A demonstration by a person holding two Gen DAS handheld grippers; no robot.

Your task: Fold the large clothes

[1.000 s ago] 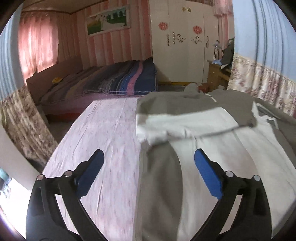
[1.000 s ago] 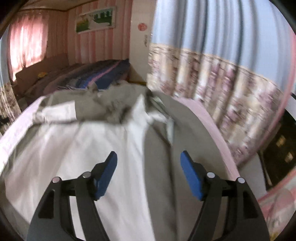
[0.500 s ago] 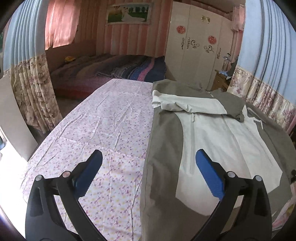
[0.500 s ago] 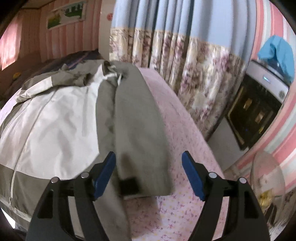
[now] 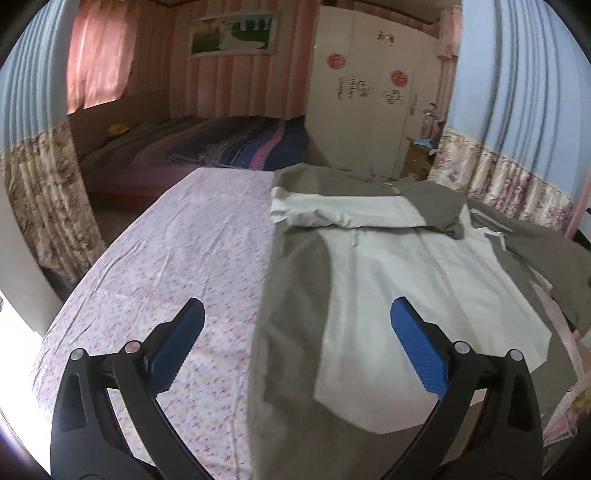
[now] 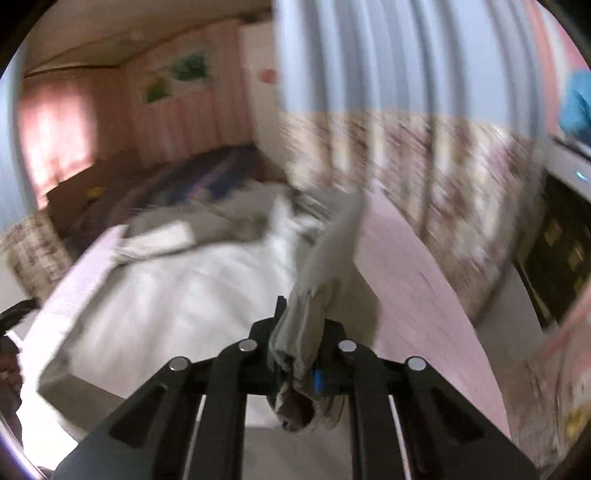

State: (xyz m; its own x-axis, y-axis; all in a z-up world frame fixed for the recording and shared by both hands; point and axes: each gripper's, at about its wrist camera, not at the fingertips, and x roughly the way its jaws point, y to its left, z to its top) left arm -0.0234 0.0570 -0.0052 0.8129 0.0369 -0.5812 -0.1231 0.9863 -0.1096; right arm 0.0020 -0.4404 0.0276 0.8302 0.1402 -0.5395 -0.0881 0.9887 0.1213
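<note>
Here, in the left wrist view, the left gripper [image 5: 295,350] hangs with jaws wide apart above the jacket [image 5: 388,288], which is spread across the bed's [image 5: 177,258] right half. In the right wrist view, the right gripper [image 6: 297,345] is clamped on the jacket's grey sleeve [image 6: 325,266], raised near the bed's right edge.

a home bedroom is shown. a bed [image 5: 207,147] with a dark striped blanket [image 5: 255,147] is seen at the far left, below pink striped walls and a framed landscape picture [image 5: 232,35]. a cream wardrobe [image 5: 373,96], decorated with red rosettes and scroll stickers, is set against the far wall. a pink curtain [image 5: 99,55] is hung over a lit window at far left, and blue curtains with floral borders [image 5: 517,110] are hung at right. in the near part, a surface is covered by a pink flowered sheet [image 5: 177,266], on which a grey and white jacket [image 5: 388,280] is spread.
</note>
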